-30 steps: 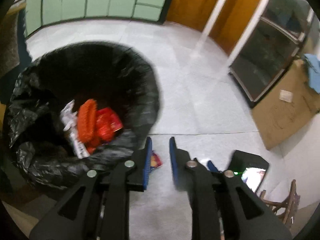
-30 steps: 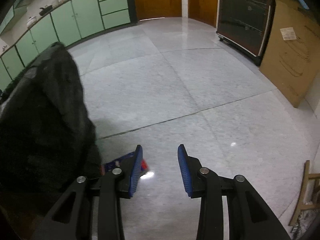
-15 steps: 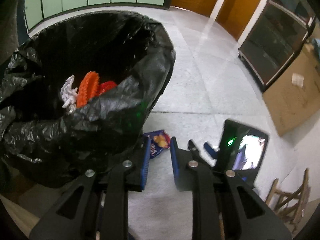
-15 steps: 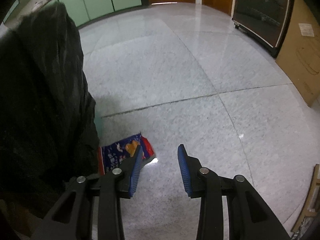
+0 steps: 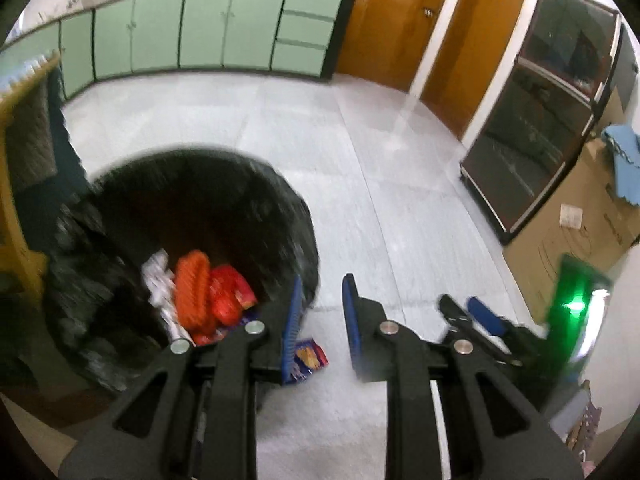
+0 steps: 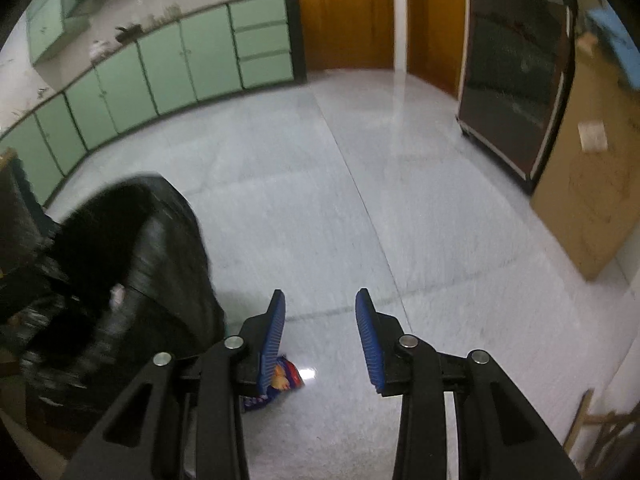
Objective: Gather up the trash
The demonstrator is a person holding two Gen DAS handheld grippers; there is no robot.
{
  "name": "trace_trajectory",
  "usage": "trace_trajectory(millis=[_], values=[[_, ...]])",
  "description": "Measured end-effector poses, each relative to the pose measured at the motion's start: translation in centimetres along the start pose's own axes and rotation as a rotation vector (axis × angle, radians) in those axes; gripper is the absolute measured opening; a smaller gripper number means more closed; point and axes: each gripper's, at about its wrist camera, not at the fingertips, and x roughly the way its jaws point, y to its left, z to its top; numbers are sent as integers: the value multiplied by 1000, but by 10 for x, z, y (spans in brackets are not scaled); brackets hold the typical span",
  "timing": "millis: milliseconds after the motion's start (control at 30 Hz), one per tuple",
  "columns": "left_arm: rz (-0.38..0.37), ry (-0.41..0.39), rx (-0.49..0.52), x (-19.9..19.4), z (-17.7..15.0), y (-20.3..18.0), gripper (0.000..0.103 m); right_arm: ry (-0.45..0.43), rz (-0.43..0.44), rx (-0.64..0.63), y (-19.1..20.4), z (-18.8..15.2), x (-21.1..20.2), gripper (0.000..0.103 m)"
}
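I see the black bin bag (image 5: pixel 120 240) at left, holding orange and red wrappers (image 5: pixel 208 292). A blue snack packet (image 5: pixel 308 354) lies on the floor just beside it. My left gripper (image 5: pixel 320 308) and right gripper (image 6: pixel 320 328) stand parted, empty.

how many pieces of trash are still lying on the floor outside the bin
1: a blue and red snack wrapper on the floor beside the black-lined bin, partly behind the left gripper's fingers. More could be hidden behind the bin.
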Motion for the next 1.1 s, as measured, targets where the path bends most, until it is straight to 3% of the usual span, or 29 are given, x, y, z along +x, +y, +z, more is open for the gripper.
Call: trace_trajectory(millis=[367,1100], values=[[40,-76,-3,-81,46,3,21,-88,92,-69,54,47,-92,38],[167,-90,-38,-172,81,68,25,-106,236,-218,152,74,-163,45]])
